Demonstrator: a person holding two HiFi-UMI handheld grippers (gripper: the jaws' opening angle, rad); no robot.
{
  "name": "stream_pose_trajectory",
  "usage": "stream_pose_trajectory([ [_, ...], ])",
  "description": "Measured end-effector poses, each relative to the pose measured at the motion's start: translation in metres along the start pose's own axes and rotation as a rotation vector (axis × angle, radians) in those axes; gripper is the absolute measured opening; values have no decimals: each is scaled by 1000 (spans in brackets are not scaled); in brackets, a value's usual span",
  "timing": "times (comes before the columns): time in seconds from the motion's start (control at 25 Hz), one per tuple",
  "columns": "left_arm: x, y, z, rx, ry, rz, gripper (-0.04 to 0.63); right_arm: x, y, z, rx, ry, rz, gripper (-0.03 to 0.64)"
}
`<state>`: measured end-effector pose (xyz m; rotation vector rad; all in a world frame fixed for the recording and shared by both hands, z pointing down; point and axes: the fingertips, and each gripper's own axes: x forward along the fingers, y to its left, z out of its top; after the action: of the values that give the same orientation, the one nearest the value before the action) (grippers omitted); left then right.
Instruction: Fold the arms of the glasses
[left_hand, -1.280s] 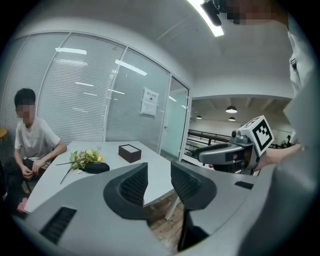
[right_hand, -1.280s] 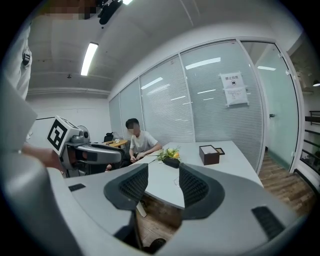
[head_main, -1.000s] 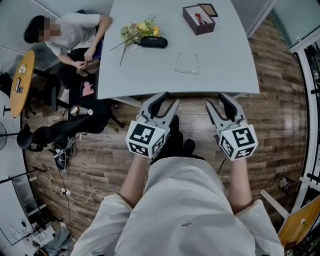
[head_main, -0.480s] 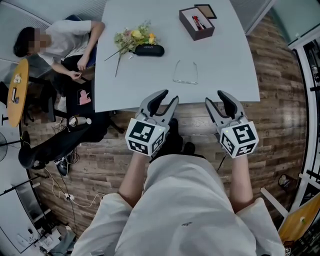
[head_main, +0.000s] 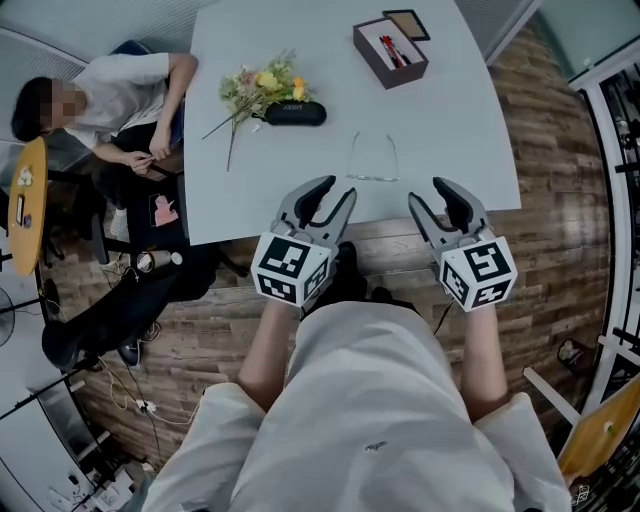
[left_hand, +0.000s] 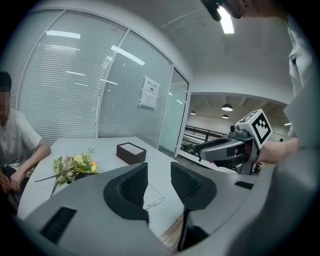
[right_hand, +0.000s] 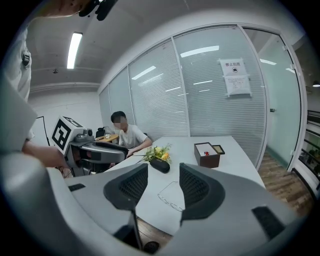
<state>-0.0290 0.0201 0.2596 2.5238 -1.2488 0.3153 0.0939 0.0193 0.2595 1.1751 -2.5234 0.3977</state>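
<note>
Glass-walled office, plank floor (head_main: 560, 250), pale bench (head_main: 450, 150) ahead of the standing person. One other person (head_main: 110, 90) seated at its left side, not involved.

On the bench: glasses (head_main: 374, 179) close to the near edge, lens front facing the person, both arms spread open and pointing away. Farther back, well apart from them: a bunch of flowers (head_main: 255, 85), a black case (head_main: 293, 113) touching the stems, and a dark open box (head_main: 390, 50) with its lid beside it.

Left tool (head_main: 335, 192): jaws apart, nothing between them; its own view shows only the glasses far off through the gap. Right tool (head_main: 430, 193): jaws likewise apart and empty, glasses visible beyond them. Both tools hover at the near bench edge, one on each side of the glasses, touching nothing.

Step, as judged: approach only. No arm folded yet, so the task is at its very start.

Next move likely calls for one tool to steady the lens front or bridge while the other meets one thin arm near its tip and swings it inward across the lenses. The wire frame looks light and may skate on the smooth top, so a gentle, low contact is wanted.
</note>
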Motion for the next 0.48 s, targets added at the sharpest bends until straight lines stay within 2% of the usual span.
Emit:
stream_pose_trajectory([
  [0.48,19,35,-14,13,50,-74,147,38,1,-1,11,33,-41,184],
])
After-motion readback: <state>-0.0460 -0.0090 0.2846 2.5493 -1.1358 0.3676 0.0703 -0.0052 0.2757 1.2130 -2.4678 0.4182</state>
